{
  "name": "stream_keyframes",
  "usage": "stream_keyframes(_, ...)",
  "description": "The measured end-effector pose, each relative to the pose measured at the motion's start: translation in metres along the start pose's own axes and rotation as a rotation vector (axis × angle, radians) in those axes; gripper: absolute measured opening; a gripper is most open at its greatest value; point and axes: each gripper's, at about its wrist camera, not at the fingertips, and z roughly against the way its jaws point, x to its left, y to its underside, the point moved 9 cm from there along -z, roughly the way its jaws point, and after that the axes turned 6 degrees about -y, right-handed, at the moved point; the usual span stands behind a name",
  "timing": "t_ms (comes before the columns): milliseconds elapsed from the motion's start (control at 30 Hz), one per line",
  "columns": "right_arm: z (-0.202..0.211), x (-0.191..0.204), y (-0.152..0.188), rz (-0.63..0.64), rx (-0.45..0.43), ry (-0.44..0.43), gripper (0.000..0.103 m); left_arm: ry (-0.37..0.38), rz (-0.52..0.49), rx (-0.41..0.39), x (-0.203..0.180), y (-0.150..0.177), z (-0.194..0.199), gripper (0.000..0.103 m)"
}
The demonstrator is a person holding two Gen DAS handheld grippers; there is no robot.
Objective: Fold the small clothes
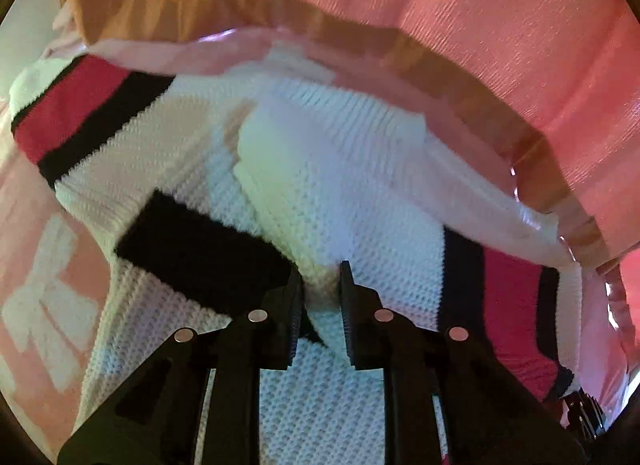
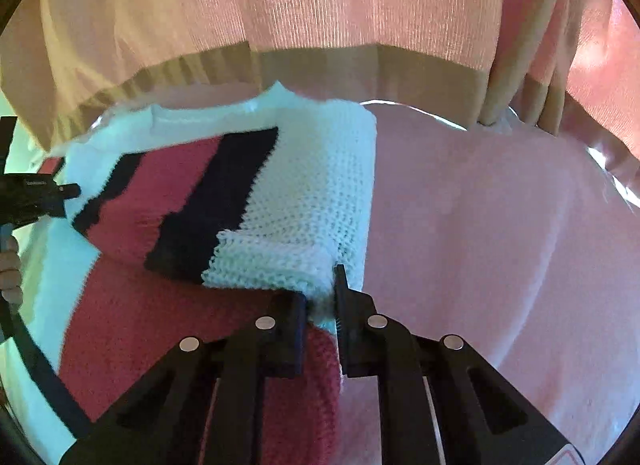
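Progress: we have the knit sweater (image 1: 328,201) part-folded | left gripper (image 1: 320,301), right gripper (image 2: 320,297) pinch its folds | final folds remain.

Both grippers are matte black plastic — the left gripper (image 1: 320,289) and right gripper (image 2: 320,293) each carry ribbed pads and four round silver rivets on angular linkage arms. The person wears a pink ribbed knit top (image 2: 280,1) — its hem band looks tan.
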Motion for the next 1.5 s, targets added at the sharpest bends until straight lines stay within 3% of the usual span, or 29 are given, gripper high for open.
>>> stream_keyframes(100,-0.007,-0.003,0.006,-0.001,0.030,0.014,0.014,-0.010,-0.007,0.028,0.006,0.007,-0.009,0.023)
stream_keyframes(200,0.017,-0.001,0.008,-0.008,0.070,0.015,0.026,0.009,0.022,0.035,0.007,0.004,-0.003,0.025)
stream_keyframes(367,0.088,0.012,-0.016,-0.085,-0.139,-0.110,0.025,-0.027,0.009,0.009,0.012,0.002,0.006,0.034)
stream_keyframes(433,0.075,0.027,-0.021,-0.067,-0.130,-0.157,0.020,-0.045,0.000,0.016,0.013,0.003,0.002,0.034)
stream_keyframes(500,0.042,0.035,-0.013,-0.070,-0.046,-0.179,0.005,-0.065,-0.012,0.007,0.014,0.004,0.002,0.035)
stream_keyframes(533,0.014,0.030,-0.004,-0.061,0.033,-0.139,0.002,-0.075,-0.025,0.001,0.012,0.003,0.003,0.035)
stream_keyframes(600,-0.011,0.012,0.009,-0.049,0.107,-0.055,0.000,-0.078,-0.042,-0.004,0.012,0.005,0.002,0.040)
stream_keyframes(700,0.001,0.002,0.003,-0.129,0.085,-0.099,0.000,-0.041,-0.037,0.005,0.015,0.004,0.003,0.043)
stream_keyframes(800,0.014,0.016,-0.008,-0.102,0.020,-0.113,0.000,-0.033,-0.027,-0.001,0.017,0.002,0.004,0.049)
stream_keyframes(867,-0.008,0.007,0.002,-0.075,0.092,-0.033,0.000,-0.035,-0.027,-0.007,0.019,0.000,0.007,0.050)
stream_keyframes(933,-0.008,0.000,0.000,-0.101,0.082,-0.020,0.000,-0.034,0.015,-0.052,0.030,-0.011,0.022,0.050)
stream_keyframes(967,-0.002,0.000,-0.003,-0.099,0.072,0.002,0.000,-0.033,0.052,-0.083,0.041,-0.021,0.032,0.052)
stream_keyframes(1033,0.015,0.007,-0.008,-0.076,0.028,0.027,0.007,-0.074,0.166,-0.147,0.083,-0.045,0.051,0.082)
stream_keyframes(1100,0.031,0.026,-0.011,-0.047,-0.015,-0.006,0.011,-0.162,0.270,-0.172,0.135,-0.062,0.057,0.092)
stream_keyframes(1200,0.046,0.049,-0.007,-0.001,-0.042,-0.051,0.011,-0.232,0.396,-0.149,0.204,-0.075,0.047,0.092)
stream_keyframes(1300,0.053,0.080,0.002,0.058,-0.055,-0.099,0.016,-0.247,0.582,-0.101,0.278,-0.080,0.026,0.092)
stream_keyframes(1367,0.049,0.101,-0.001,0.090,-0.052,-0.122,0.023,-0.247,0.659,-0.104,0.308,-0.082,0.018,0.092)
stream_keyframes(1500,0.040,0.125,0.008,0.143,-0.032,-0.148,0.027,-0.216,0.776,-0.160,0.348,-0.096,0.008,0.092)
